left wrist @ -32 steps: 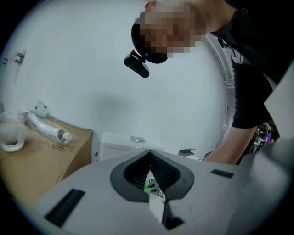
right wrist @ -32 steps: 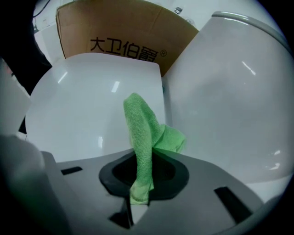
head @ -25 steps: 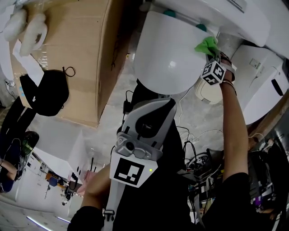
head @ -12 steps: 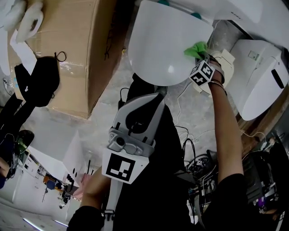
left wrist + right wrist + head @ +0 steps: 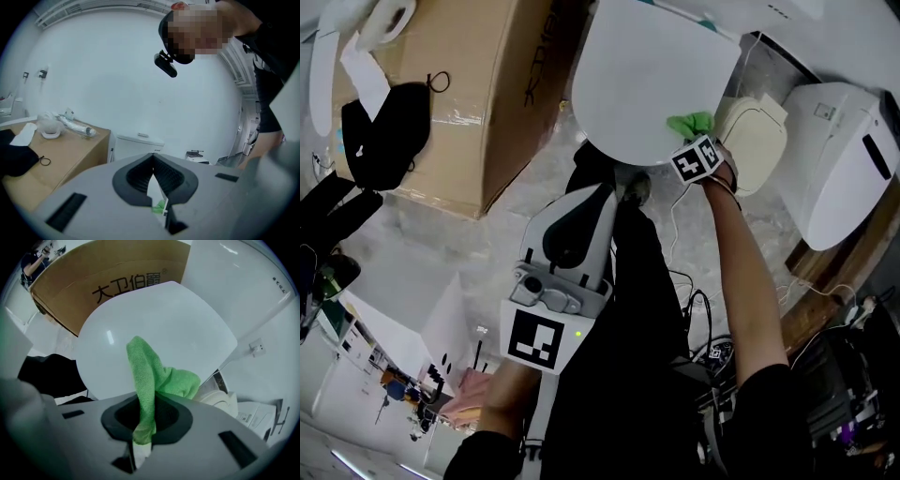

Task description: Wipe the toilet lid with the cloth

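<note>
The white toilet lid (image 5: pixel 642 70) lies at the top middle of the head view. My right gripper (image 5: pixel 689 139) is shut on a green cloth (image 5: pixel 692 124) and presses it onto the lid's near right rim. In the right gripper view the cloth (image 5: pixel 152 378) rises from between the jaws of my right gripper (image 5: pixel 144 420) and folds over onto the lid (image 5: pixel 154 326). My left gripper (image 5: pixel 602 195) is held low in front of the body, short of the lid and off the cloth. In the left gripper view its jaws (image 5: pixel 153 180) meet at the tips with nothing held.
A large cardboard box (image 5: pixel 459 94) stands left of the toilet with a black pouch (image 5: pixel 389 131) on it. A cream lidded unit (image 5: pixel 755 141) and a white appliance (image 5: pixel 848 159) stand to the right. Cables (image 5: pixel 703 309) trail over the floor near the person's legs.
The right gripper has drawn the cloth from the lid's far right side toward its near rim. The left gripper has stayed low and shut.
</note>
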Available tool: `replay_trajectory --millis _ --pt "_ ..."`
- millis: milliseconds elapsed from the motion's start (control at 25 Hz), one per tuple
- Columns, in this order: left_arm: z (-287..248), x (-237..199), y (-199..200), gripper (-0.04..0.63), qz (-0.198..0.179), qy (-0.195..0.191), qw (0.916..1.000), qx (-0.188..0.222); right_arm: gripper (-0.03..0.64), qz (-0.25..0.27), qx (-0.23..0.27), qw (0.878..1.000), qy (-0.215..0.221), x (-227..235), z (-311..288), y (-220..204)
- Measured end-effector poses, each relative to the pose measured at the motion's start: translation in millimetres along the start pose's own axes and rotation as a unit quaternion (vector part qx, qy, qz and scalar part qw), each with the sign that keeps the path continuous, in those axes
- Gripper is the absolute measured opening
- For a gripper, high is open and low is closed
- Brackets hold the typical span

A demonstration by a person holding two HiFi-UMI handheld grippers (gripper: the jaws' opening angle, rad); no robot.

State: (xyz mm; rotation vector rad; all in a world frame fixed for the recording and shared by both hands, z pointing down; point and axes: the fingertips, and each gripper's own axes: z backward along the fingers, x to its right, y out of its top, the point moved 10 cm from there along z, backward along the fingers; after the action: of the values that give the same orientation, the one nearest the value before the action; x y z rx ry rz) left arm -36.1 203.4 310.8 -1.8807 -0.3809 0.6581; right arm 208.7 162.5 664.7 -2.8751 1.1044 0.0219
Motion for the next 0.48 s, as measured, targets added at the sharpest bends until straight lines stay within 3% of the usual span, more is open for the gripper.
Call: replay_trajectory --millis 120,200,320,480 --pt "13.6 -1.7 1.2 0.002 -0.003 0.01 0.9999 0.004 0.051 -0.038 -0.008 0.999 0.028 -20.1 0.5 -1.8" --pt "20.9 -6.5 0.3 0.002 -0.001 0.013 0.9999 0.006 0.051 -0.09 -0.005 0.994 0.057 -28.4 1.1 -2.9" --pt "30.6 -18.0 -2.6 0.002 0.013 0.01 0.9999 0.002 0.051 -0.175 0.002 0.979 0.103 -43.5 6.3 -5.8" --pt "36.0 -34.2 -3.5 0.002 0.015 0.001 0.9998 -0.01 0.051 -0.249 0.016 0.955 0.159 -65.6 5.0 -2.3"
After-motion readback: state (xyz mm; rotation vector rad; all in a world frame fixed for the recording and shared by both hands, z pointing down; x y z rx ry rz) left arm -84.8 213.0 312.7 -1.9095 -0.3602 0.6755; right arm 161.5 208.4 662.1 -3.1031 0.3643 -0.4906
